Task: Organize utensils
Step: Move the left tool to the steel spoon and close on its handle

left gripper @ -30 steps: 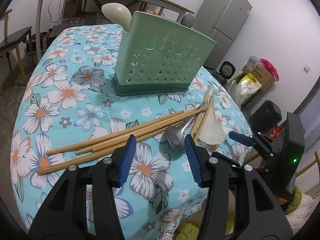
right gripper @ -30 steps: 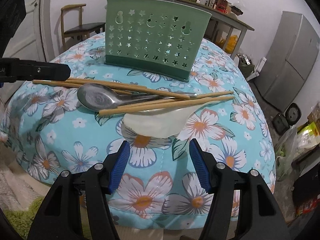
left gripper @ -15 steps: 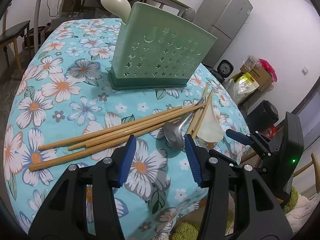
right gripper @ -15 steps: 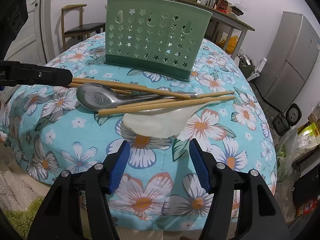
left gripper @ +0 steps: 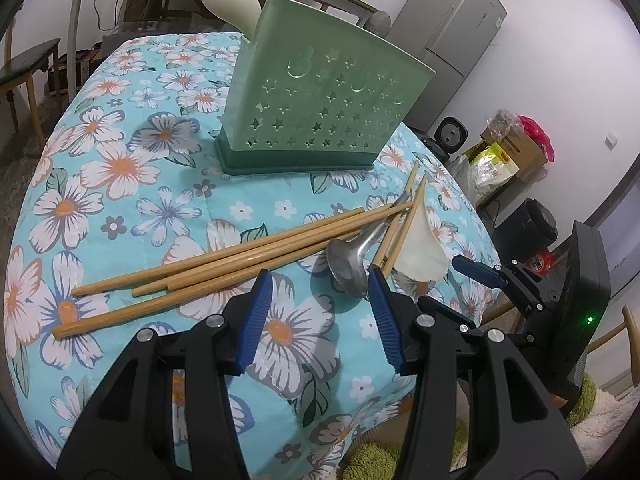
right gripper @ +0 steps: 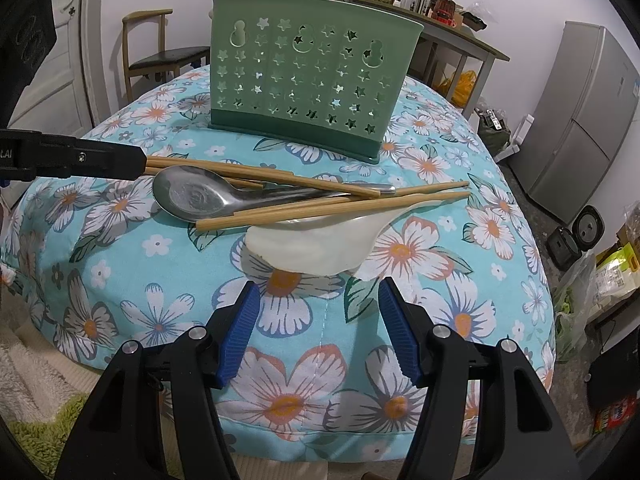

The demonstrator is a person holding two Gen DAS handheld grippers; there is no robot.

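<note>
Utensils: wooden chopsticks (right gripper: 280, 176), a steel spoon (right gripper: 192, 198) and a white plastic spoon (right gripper: 312, 244) lie just ahead of the right gripper (right gripper: 318, 328), jaws apart, empty. Left gripper (left gripper: 318, 314) likewise empty. Only the left view shows a cream spoon (left gripper: 232, 2) standing in the green perforated holder (left gripper: 320, 108). Floral-clothed surface (right gripper: 160, 312); grey fridge (right gripper: 588, 120) beyond.

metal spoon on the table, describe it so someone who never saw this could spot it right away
Start at the green utensil holder standing on the flowered tablecloth; loose utensils lie in a pile in front of it. The metal spoon lies there with wooden chopsticks crossing over its handle and a white spoon beside it. It is the only shiny silver piece, its bowl facing up.
</note>
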